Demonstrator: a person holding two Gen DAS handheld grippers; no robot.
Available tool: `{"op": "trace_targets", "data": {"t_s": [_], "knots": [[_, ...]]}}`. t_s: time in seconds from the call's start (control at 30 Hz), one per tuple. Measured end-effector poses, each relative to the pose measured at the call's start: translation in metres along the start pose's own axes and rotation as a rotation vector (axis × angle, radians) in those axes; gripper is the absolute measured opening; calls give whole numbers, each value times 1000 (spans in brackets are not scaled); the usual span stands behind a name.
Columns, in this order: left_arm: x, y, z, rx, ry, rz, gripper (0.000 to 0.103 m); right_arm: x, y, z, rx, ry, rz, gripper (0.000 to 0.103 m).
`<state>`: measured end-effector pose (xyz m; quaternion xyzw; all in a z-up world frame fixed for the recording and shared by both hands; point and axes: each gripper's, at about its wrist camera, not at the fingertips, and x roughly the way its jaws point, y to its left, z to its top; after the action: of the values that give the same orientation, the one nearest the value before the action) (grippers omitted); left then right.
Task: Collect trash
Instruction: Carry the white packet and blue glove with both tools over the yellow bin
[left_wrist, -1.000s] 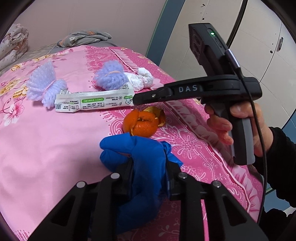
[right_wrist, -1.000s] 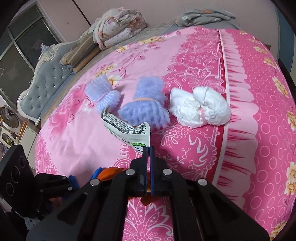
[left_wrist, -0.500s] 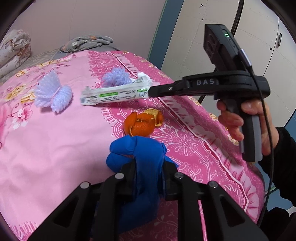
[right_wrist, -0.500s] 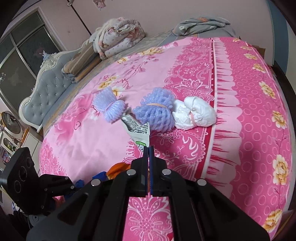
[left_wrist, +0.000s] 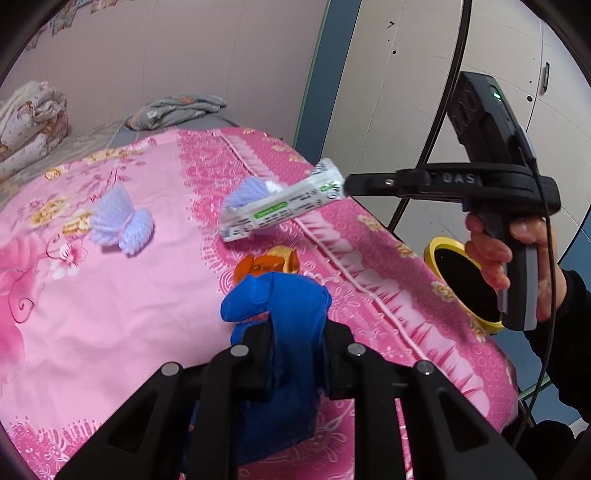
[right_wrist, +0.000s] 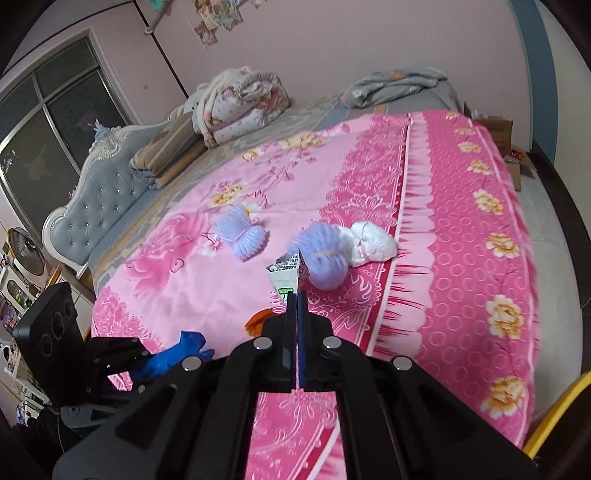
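My left gripper (left_wrist: 297, 332) is shut on a crumpled blue glove (left_wrist: 280, 295) and holds it above the pink bed (left_wrist: 92, 314). My right gripper (right_wrist: 296, 295) is shut on one end of a long white wrapper (right_wrist: 286, 271); in the left wrist view it (left_wrist: 347, 186) holds the wrapper (left_wrist: 280, 206) in the air over the bed. An orange peel (left_wrist: 266, 264) lies on the bed behind the glove. Two purple foam nets (right_wrist: 245, 236) (right_wrist: 325, 256) and a white tissue wad (right_wrist: 371, 243) lie further back.
A yellow-rimmed bin (left_wrist: 465, 284) stands beside the bed at the right edge, below the right hand. Folded quilts (right_wrist: 240, 103) and a grey cloth (right_wrist: 395, 83) lie at the far end near the headboard (right_wrist: 99, 184). A cupboard (left_wrist: 480, 55) stands behind.
My right gripper has lifted the white wrapper off the bed and carried it up and toward the right. My left gripper has risen slightly with the blue glove.
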<state>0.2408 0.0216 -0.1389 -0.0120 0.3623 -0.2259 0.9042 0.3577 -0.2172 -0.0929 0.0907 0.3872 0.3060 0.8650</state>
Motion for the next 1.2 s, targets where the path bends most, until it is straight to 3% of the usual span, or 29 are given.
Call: {"op": "trace_targets", "data": {"t_s": [0.67,1.2], "knots": [[-37,-61,35,56,-110,0,17,-149,-12,-20,26,-214,-71,0],[-32,-134,78,91,-177,-35,17,-253,-50,-55,111,-378,-192,0]]}}
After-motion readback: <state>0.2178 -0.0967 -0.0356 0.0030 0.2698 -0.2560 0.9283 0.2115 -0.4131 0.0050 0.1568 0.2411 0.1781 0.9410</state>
